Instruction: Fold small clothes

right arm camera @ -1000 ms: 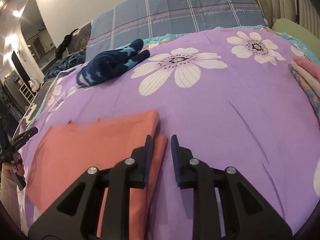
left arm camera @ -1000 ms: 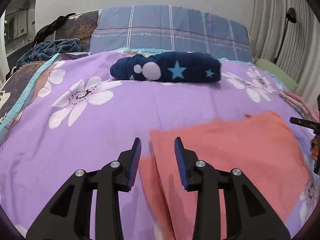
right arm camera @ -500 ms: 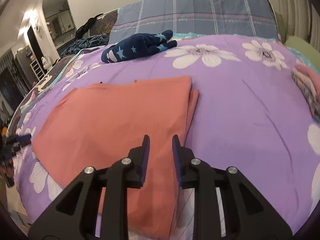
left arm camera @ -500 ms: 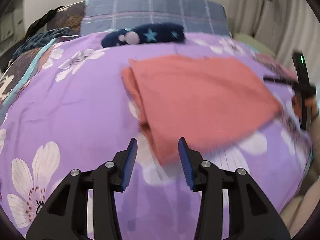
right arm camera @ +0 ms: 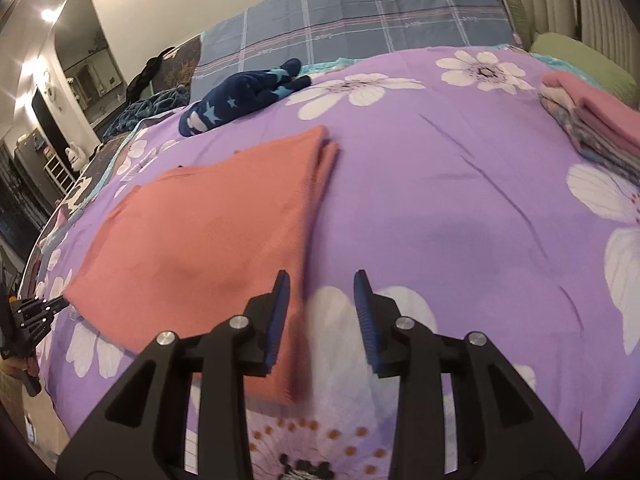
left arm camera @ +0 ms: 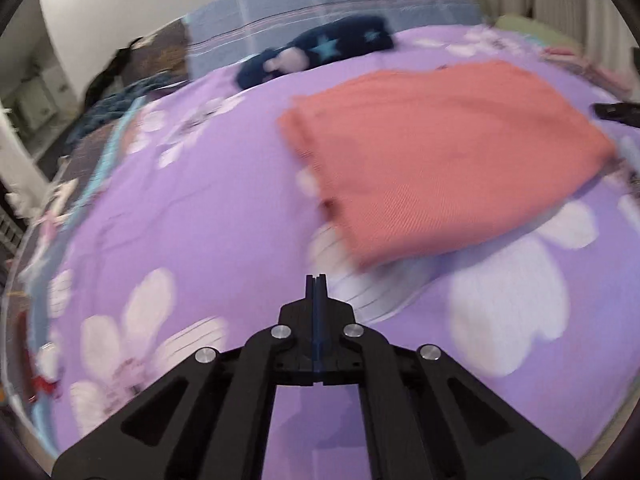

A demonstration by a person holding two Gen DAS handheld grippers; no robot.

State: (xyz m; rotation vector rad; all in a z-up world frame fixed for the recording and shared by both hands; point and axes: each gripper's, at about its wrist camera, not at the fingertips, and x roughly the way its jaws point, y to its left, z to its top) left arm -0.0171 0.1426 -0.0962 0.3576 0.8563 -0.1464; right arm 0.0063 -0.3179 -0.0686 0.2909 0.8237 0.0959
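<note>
Lying flat: salmon cloth (right arm camera: 208, 232) | left gripper (left arm camera: 315, 280) clenched empty | right gripper (right arm camera: 322, 292) parted, widening

I am working in a home bedroom. The surface is a bed (right arm camera: 460, 200) under a purple floral cover, with a blue plaid pillow (right arm camera: 360, 12) against a plain wall at its head. A stack of folded clothes (right arm camera: 592, 120) sits at the bed's right edge beside a green cushion (right arm camera: 580, 56). At left, an arched doorway (right arm camera: 86, 56) opens on a lit room with shelves.
</note>
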